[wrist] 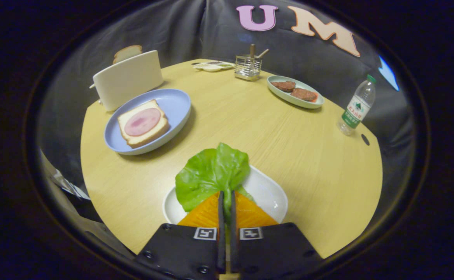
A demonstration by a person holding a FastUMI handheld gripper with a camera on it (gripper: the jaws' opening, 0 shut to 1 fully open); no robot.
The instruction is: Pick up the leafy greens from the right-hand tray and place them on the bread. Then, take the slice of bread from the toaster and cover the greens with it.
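Between the fingers of the gripper (227, 200), pinched closed on its stem end, the greens (211, 177) spread above the white tray (267, 192). Beyond to the left, bread (142, 123) with ham lies on a blue plate (172, 102); behind it the toaster (127, 79) holds a slice (127, 52).

A: Where's the leafy green (211, 177)?
B: Pinched at its stem end between the closed fingers of the gripper (227, 198), its crinkled leaf fanning toward twelve o'clock over the white tray (267, 192).
A: And the bread (143, 123)?
B: At ten o'clock, flat on the blue plate (172, 107), a pink ham round on top.
A: The other slice (127, 52)?
B: Upright in the white toaster (127, 79), beyond the plate.
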